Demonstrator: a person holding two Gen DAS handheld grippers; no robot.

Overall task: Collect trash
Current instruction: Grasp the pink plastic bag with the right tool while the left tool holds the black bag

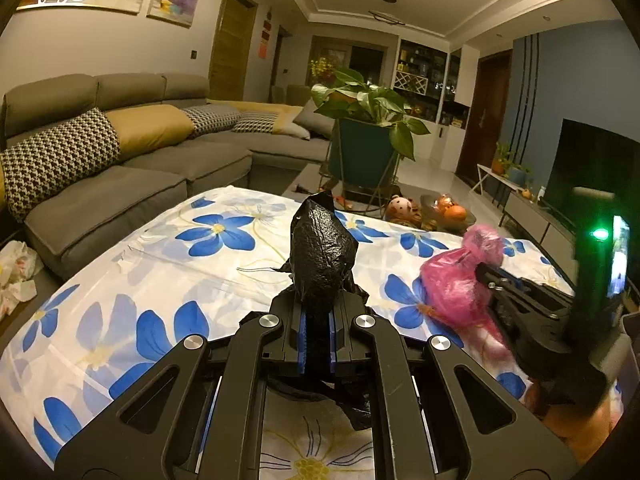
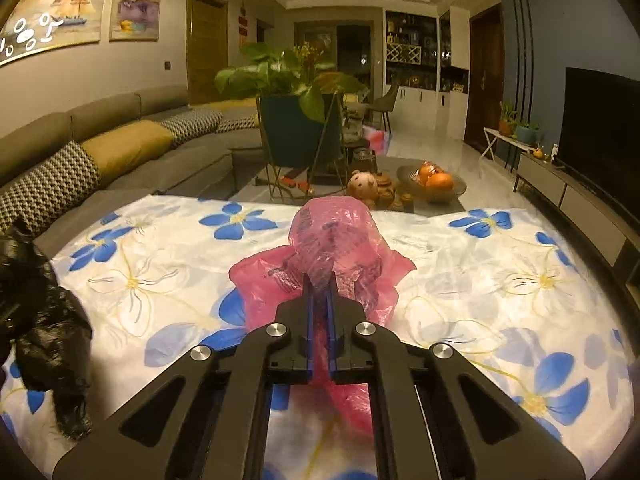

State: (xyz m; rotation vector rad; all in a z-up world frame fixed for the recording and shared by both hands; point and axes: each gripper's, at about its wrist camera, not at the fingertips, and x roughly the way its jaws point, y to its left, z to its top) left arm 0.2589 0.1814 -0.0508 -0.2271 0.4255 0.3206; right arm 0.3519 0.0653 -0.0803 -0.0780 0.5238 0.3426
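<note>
Grey sofa (image 1: 132,168) with checked and yellow cushions runs along the left wall, past the bench. The bench has a white cloth with big blue flowers (image 1: 132,264) spread over it. A green plant in a dark pot (image 1: 364,148) stands on the floor beyond the far edge of the bench, and a bowl of oranges (image 2: 434,182) sits near it beside a small bear toy (image 2: 362,186). A dark TV screen (image 2: 600,136) fills the right side of the room. Some crumpled white trash (image 1: 16,272) lies on the floor by the sofa, off the left edge of the bench.

The left claw (image 1: 318,332) is squeezed tight on a black plastic bag (image 1: 322,256). The bag sticks up past the tips, above the middle of the bench. The right claw (image 2: 320,308) is squeezed tight on a pink plastic bag (image 2: 332,240). Part of the pink bag spreads on the cloth near the far edge of the bench. The two bags are apart, black on the left and pink on the right.
</note>
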